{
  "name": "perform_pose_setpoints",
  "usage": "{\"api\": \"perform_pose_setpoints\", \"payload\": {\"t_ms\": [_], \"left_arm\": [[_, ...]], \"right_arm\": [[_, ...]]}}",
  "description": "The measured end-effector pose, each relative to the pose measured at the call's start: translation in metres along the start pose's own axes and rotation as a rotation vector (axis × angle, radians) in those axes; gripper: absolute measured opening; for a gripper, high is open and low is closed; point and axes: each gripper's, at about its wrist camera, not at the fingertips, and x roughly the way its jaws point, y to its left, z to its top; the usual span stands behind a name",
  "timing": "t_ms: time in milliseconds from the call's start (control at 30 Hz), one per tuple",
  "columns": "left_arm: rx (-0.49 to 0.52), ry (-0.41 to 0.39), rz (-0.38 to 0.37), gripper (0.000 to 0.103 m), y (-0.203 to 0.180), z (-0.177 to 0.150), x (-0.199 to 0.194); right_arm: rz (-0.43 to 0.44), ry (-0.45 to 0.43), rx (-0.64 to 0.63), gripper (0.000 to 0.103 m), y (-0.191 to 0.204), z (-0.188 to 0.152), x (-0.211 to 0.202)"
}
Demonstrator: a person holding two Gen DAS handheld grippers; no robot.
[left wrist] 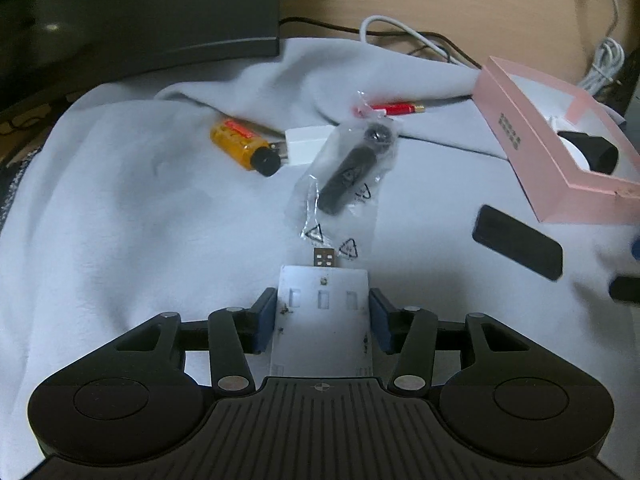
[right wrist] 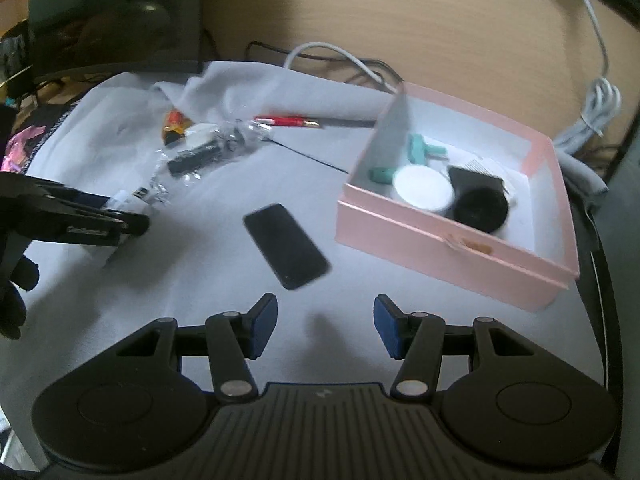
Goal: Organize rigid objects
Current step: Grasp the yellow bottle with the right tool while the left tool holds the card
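Note:
My left gripper (left wrist: 323,312) is shut on a flat white USB device (left wrist: 323,320), whose metal plug sticks out ahead over the grey cloth (left wrist: 120,200). Beyond it lie a black part in a clear bag (left wrist: 348,172), an orange cylinder (left wrist: 244,146), a white adapter (left wrist: 306,142) and a red pen (left wrist: 394,109). A black phone-like slab (right wrist: 286,246) lies on the cloth just ahead of my right gripper (right wrist: 325,326), which is open and empty. The pink box (right wrist: 472,248) at the right holds a white round case, black pieces and teal parts. The left gripper (right wrist: 120,222) shows at the left edge.
A dark monitor base (left wrist: 160,8) stands at the back left. White and black cables (left wrist: 420,40) run behind the cloth on the wooden desk, with a coiled white cable (right wrist: 592,116) at the far right. A gloved hand (right wrist: 12,296) shows at the left edge.

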Motion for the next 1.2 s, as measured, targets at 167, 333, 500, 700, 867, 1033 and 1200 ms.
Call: {"api": "perform_pose_setpoints", "payload": {"t_ms": [167, 333, 500, 700, 867, 1033, 1200], "left_arm": [[-0.024, 0.014, -0.002, 0.053, 0.017, -0.018, -0.018], [-0.147, -0.005, -0.011, 0.053, 0.048, -0.040, -0.038], [-0.194, -0.022, -0.030, 0.054, 0.056, -0.051, -0.043], [-0.219, -0.015, -0.030, 0.054, 0.058, -0.049, -0.043], [-0.227, -0.005, -0.036, 0.054, 0.061, -0.046, -0.042], [-0.212, -0.004, -0.050, 0.054, 0.064, -0.045, -0.041], [-0.201, -0.004, -0.036, 0.053, 0.054, -0.044, -0.041]], "right_arm": [[0.071, -0.056, -0.073, 0.054, 0.030, 0.034, 0.006], [0.250, -0.031, -0.107, 0.047, 0.070, 0.094, 0.038], [0.277, -0.042, -0.214, 0.043, 0.129, 0.156, 0.096], [0.184, 0.012, -0.241, 0.035, 0.175, 0.188, 0.171], [0.186, 0.075, -0.262, 0.028, 0.179, 0.179, 0.176], [0.308, 0.127, -0.262, 0.028, 0.165, 0.142, 0.127], [0.326, 0.194, -0.296, 0.028, 0.134, 0.073, 0.082]]}}
